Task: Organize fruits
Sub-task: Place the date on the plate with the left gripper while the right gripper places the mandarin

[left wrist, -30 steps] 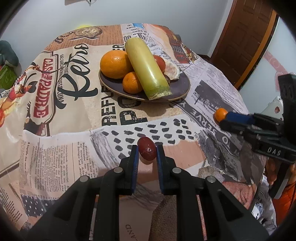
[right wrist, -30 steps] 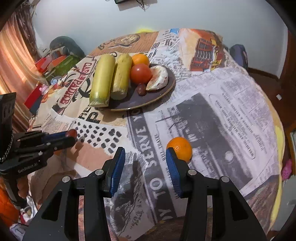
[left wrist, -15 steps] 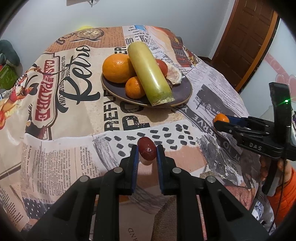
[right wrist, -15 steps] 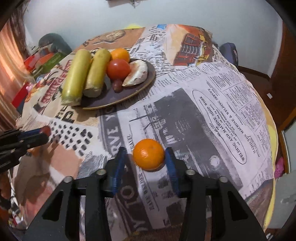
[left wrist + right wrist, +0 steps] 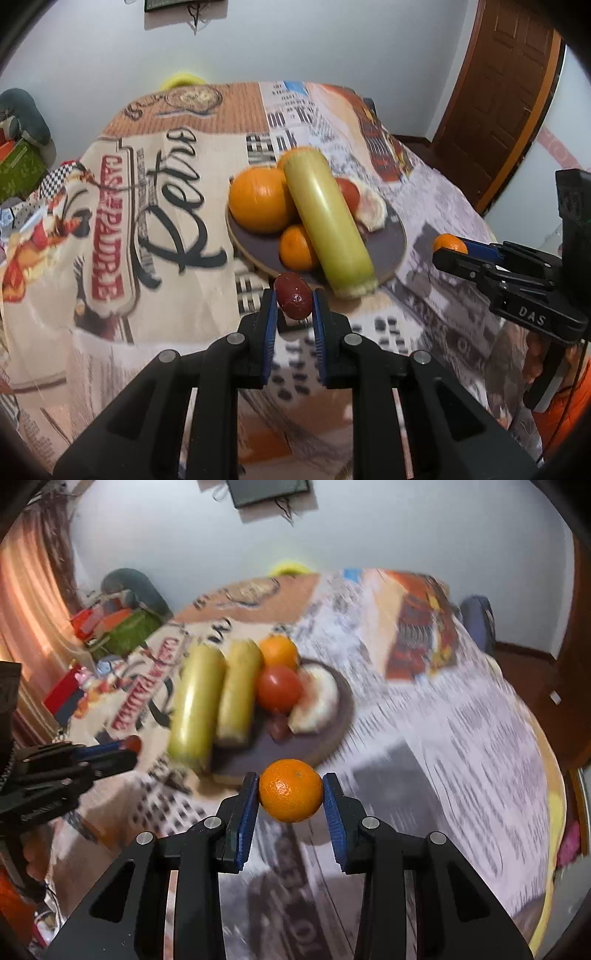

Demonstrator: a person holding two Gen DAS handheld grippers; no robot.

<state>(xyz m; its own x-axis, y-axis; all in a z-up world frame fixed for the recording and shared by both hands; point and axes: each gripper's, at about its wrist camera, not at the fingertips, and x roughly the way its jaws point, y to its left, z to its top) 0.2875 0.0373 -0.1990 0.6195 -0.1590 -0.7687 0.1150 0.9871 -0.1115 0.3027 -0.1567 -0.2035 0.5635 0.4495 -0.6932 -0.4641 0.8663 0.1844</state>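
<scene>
Left gripper [image 5: 294, 304] clamped narrow on a small dark red fruit [image 5: 293, 301], held in the air just short of the plate's [image 5: 393, 245] near rim. Right gripper [image 5: 290, 792] closed on a tangerine [image 5: 291, 790], blue pads touching both sides, also lifted and near the plate's front edge, to the right of the left one. On the plate: two long yellow-green cylinders [image 5: 195, 709] side by side with their cut ends overhanging the near rim, a small orange [image 5: 297, 247] beside them, a big orange [image 5: 260, 205] behind that, a red tomato [image 5: 279, 688], a pale wedge-shaped piece [image 5: 317, 701] on the plate's right side, and a small dark fruit [image 5: 279, 725] in front of the tomato. Plate sits on a newspaper-print tablecloth [image 5: 155, 206]. Beyond the plate: white wall, brown door [image 5: 495, 96] to the far right.
</scene>
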